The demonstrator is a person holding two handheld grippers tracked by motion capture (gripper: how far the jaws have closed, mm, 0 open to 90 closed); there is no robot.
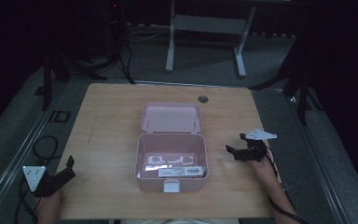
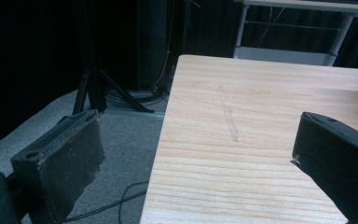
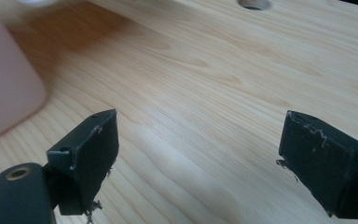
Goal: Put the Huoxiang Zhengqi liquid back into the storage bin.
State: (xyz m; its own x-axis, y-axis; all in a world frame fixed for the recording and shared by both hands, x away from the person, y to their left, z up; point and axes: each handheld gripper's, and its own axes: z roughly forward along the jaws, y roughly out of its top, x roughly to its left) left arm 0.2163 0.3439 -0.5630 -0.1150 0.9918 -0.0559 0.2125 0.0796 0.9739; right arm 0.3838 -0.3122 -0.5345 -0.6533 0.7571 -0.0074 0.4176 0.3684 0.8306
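Observation:
A pink lidded box [image 1: 171, 161] stands open in the middle of the wooden table [image 1: 107, 116], its lid tipped back. Inside it lie a flat card with dark print [image 1: 175, 171] and some pale plastic pieces [image 1: 168, 160]. My left gripper [image 1: 70, 167] hovers at the table's front left corner, open and empty, its jaws [image 2: 200, 154] wide over the table's left edge. My right gripper [image 1: 235, 143] is open just right of the box, low over bare wood [image 3: 200, 154], with the box's pink wall [image 3: 4, 88] at its left.
A round cable hole [image 1: 203, 99] is set in the table near its far edge. Cables [image 1: 42, 147] lie on the grey floor at the left. Tripod legs [image 1: 51, 70] and a white desk frame [image 1: 205, 28] stand beyond the table.

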